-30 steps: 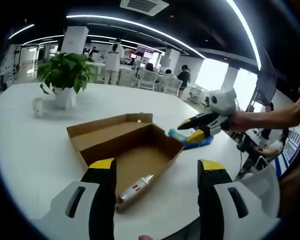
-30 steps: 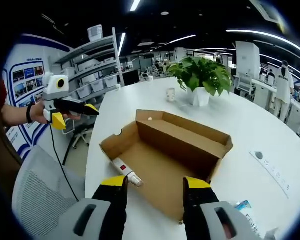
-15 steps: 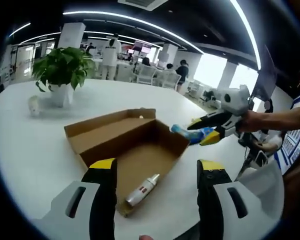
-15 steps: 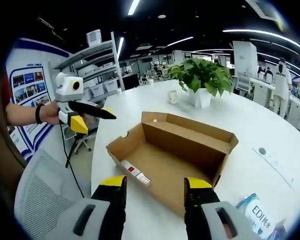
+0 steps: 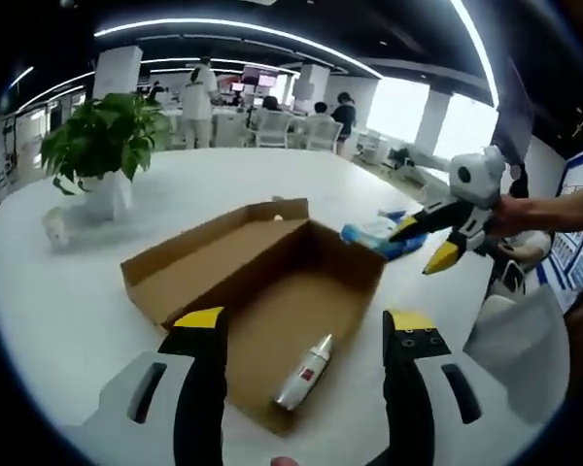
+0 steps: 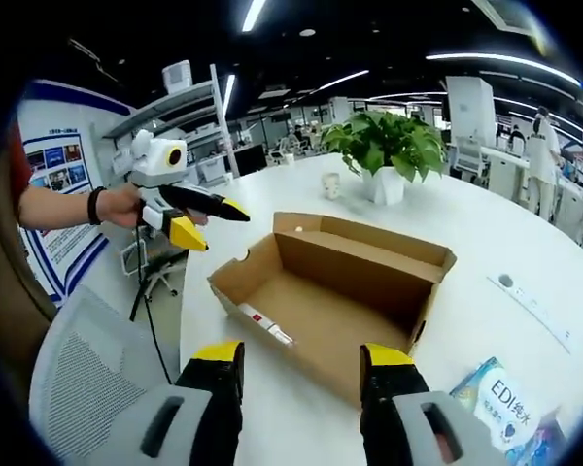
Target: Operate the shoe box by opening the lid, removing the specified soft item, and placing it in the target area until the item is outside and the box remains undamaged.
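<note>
Cardboard shoe box (image 5: 262, 291) open, tube (image 5: 304, 373) lying inside.

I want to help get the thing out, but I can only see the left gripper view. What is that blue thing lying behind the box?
Observer: In the right gripper view it is a blue and white packet lying flat on the white table, outside the cardboard box. It has "EDI" printed on it.
Operator: Oh! And what is behind my left gripper? I can't look backwards.
Observer: Behind the left gripper stand metal shelves loaded with storage bins.
Operator: Does the box have a hole anywhere?
Observer: The short end wall nearest the left gripper has a small rounded notch cut into its top edge.
</note>
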`<action>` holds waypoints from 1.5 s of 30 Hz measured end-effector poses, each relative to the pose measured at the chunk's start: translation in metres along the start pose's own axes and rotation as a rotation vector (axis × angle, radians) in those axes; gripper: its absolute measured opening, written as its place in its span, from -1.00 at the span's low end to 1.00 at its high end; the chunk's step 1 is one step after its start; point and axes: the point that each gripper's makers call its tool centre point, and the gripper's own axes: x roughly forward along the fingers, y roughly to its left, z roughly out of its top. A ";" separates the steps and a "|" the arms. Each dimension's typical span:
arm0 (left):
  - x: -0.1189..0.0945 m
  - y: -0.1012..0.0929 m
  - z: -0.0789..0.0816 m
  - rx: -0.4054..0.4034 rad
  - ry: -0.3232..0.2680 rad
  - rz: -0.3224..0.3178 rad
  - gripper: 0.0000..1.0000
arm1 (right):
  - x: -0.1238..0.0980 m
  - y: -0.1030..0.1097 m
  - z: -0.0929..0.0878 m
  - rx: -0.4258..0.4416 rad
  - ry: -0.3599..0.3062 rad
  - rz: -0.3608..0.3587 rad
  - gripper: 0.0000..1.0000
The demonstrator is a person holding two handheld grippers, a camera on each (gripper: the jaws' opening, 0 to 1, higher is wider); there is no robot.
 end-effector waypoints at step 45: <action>0.085 0.011 -0.089 0.365 0.503 -0.193 0.23 | -0.031 0.002 -0.016 0.044 -0.019 -0.049 -0.07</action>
